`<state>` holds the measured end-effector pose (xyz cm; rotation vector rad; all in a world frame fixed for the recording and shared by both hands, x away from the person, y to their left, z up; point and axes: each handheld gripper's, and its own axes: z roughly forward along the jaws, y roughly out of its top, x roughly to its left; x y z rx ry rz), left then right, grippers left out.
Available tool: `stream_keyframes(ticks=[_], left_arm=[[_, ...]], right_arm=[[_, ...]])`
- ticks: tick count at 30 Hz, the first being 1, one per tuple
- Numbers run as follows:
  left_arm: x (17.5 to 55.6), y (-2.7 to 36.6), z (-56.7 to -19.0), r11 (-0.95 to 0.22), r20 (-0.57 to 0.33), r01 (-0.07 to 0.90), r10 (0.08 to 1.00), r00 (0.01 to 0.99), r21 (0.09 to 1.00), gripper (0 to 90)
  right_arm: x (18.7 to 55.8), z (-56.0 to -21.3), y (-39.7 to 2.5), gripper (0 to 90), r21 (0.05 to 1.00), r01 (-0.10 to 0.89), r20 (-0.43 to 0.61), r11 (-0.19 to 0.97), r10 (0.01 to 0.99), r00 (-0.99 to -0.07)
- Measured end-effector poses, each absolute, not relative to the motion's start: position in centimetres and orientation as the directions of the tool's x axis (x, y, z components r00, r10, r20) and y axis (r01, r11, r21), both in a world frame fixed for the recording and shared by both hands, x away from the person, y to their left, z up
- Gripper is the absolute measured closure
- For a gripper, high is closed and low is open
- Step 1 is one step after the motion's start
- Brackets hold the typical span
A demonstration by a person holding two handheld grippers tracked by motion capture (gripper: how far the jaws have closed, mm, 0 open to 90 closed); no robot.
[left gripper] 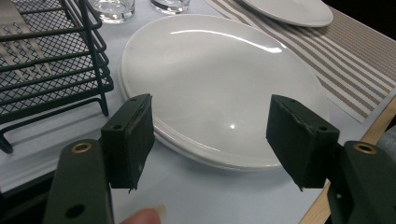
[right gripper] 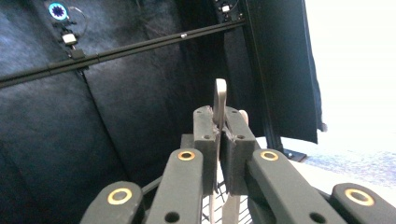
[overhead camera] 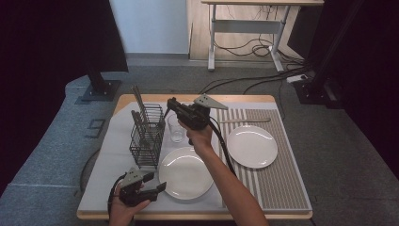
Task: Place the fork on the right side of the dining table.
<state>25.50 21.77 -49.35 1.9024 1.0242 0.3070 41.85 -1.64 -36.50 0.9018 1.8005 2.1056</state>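
Our right hand-held gripper (overhead camera: 170,102) is pressed together on the handle of a piece of cutlery (right gripper: 220,100), held just above the wire caddy (overhead camera: 147,136), beside the glass (overhead camera: 176,130). We cannot tell whether it is a fork, knife or spoon. Our left hand-held gripper (overhead camera: 157,182) waits spread and empty at the near edge of the front plate (overhead camera: 184,172), in front of the caddy. We judge the risk is snagging: a tilted lift could catch the utensil on the caddy's wires, dragging the caddy into the glass, or the thin handle could slip.
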Motion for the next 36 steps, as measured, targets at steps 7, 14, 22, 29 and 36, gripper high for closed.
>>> stream_keyframes(ticks=[7, 14, 22, 29, 36], left_arm=[[25.5, 21.7, -49.4, -0.226, -0.192, 0.529, 0.759, 0.622, 0.818, 32.3], [25.5, 21.6, -49.5, -0.231, -0.191, 0.531, 0.759, 0.623, 0.816, 32.3], [25.5, 21.5, -49.5, -0.234, -0.190, 0.531, 0.757, 0.625, 0.814, 32.3], [25.5, 21.4, -49.6, -0.237, -0.188, 0.531, 0.757, 0.626, 0.814, 32.3], [25.5, 21.4, -49.6, -0.237, -0.187, 0.531, 0.758, 0.625, 0.814, 32.3]], right_arm=[[41.5, -36.4, -2.3, 85.5, 0.950, 0.207, 0.303, -0.232, 0.546, -0.781], [41.3, -36.3, -2.9, 85.6, 0.949, 0.205, 0.306, -0.239, 0.545, -0.781], [41.1, -36.5, -3.6, 85.7, 0.945, 0.209, 0.316, -0.250, 0.547, -0.776], [40.9, -36.5, -4.1, 85.7, 0.945, 0.208, 0.317, -0.254, 0.546, -0.775], [40.8, -36.9, -4.7, 85.7, 0.945, 0.205, 0.316, -0.255, 0.549, -0.774]])
